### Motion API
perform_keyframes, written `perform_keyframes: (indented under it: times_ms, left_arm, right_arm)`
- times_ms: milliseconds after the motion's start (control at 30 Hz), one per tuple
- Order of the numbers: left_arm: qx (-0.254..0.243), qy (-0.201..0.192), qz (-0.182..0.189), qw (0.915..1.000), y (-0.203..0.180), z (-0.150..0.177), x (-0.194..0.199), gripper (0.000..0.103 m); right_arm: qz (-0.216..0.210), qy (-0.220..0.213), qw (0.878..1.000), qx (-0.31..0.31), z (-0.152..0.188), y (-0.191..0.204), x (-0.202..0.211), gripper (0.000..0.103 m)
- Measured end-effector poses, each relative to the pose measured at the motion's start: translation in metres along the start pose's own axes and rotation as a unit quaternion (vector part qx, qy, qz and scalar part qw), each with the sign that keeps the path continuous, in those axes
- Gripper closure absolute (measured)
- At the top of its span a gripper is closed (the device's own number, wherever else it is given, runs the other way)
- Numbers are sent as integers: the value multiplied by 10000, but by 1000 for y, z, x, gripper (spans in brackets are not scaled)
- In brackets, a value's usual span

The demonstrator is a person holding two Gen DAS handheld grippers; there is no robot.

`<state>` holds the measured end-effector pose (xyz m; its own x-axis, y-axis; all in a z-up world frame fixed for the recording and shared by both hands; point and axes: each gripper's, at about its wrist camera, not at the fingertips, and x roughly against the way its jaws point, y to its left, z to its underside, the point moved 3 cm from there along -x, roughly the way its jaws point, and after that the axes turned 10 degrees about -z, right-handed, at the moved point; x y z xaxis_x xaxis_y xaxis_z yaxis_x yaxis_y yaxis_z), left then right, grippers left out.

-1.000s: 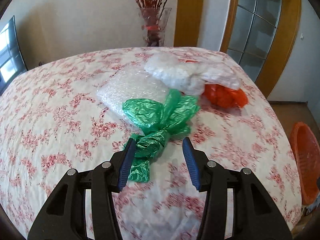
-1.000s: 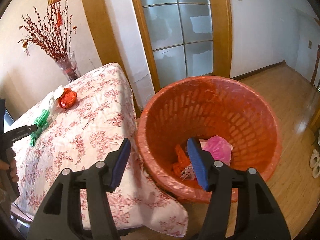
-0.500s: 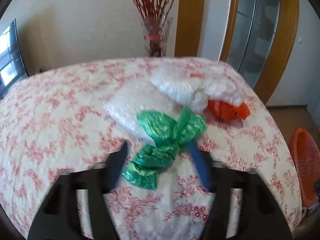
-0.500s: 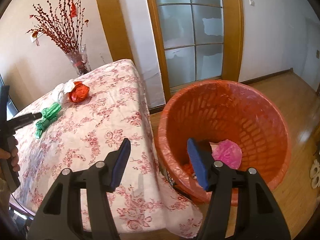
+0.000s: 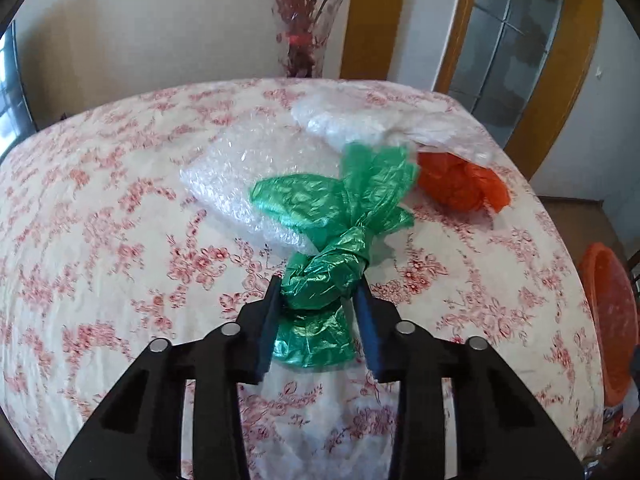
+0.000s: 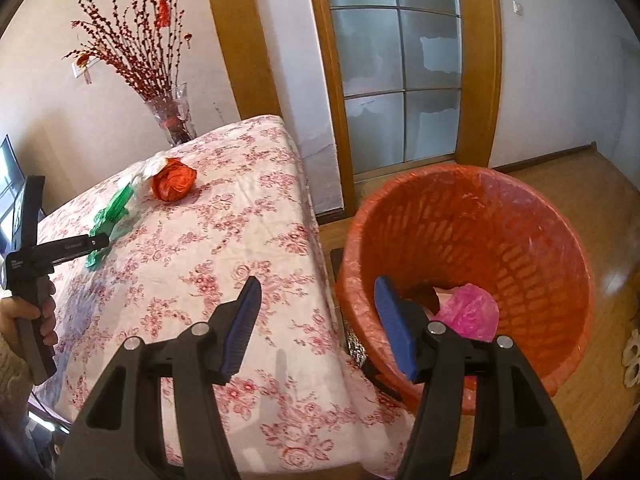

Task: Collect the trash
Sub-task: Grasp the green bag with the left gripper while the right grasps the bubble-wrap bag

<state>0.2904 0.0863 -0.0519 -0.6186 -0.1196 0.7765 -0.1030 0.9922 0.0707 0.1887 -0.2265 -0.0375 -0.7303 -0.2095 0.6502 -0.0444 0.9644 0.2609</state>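
Note:
A knotted green plastic bag [image 5: 324,236] lies on the flowered tablecloth [image 5: 100,240]. My left gripper [image 5: 318,296] is shut on its knot, one finger on each side. Behind the bag lie a bubble-wrap sheet [image 5: 244,172], a white plastic bag [image 5: 360,120] and an orange bag [image 5: 456,184]. In the right wrist view the green bag [image 6: 112,216] and orange bag [image 6: 174,180] show far left, with the left gripper [image 6: 96,242] at the green one. My right gripper [image 6: 316,312] is open and empty, held between the table edge and the orange bin [image 6: 532,200].
The orange bin stands on the wooden floor right of the table and holds a pink bag [image 6: 468,312]; it also shows at the right edge of the left wrist view [image 5: 608,312]. A glass vase [image 5: 304,36] with red branches stands at the table's far edge.
My left gripper has moved forward around the green bag's knot and closed on it. My right gripper has drawn back and turned left, away from the bin.

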Motion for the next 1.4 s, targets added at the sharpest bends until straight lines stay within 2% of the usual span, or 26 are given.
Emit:
perform_keyframes:
  times_ms: [133,300,467,600,800,967,1067,1233,1300,1333,1367,1400]
  left_arm:
    - [-89,-246,-35,9997,9,4,17,73]
    - [56,-354,-52,9993,33,12,37,74]
    - [275,-462,-297,9981,70,14,49,74]
    - [559,-534,-624,9951,106,6,44,74]
    - [905,-475,-859,9910,141,-7,24,74]
    - [1015,-488,-929,9893,163,-19,14,74]
    - [1033,-528,-985,9884,173,-23,10,74]
    - [1146,-451,-995,9874,189,-29,-7,74]
    - [1181,-403,-980,9873,191,-29,-12,74]
    - [1192,-376,-965,9875,190,-28,-14,74]
    - [1190,-361,-953,9877,190,-28,-15,74]
    - [1184,-356,-946,9878,189,-28,-16,74]
  right_arm:
    - [-174,2,9996,218,-7,20,-5,45]
    - [-532,11,9973,514,-19,57,-16,45]
    - [-949,30,9923,800,-41,103,-41,45]
    - [-1170,57,9879,1020,-61,144,-73,45]
    - [-1441,10,9803,1351,-93,209,-126,46]
    - [-1417,-5,9762,1640,-113,248,-172,45]
    - [-1359,150,9749,1756,-116,258,-198,45]
    - [-964,595,9720,2060,-102,262,-233,45]
    - [-839,757,9710,2105,-95,259,-242,55]
    - [-823,837,9712,2075,-92,257,-245,70]
    - [-844,912,9721,1987,-91,253,-247,77]
    - [-878,933,9729,1925,-91,251,-250,80]
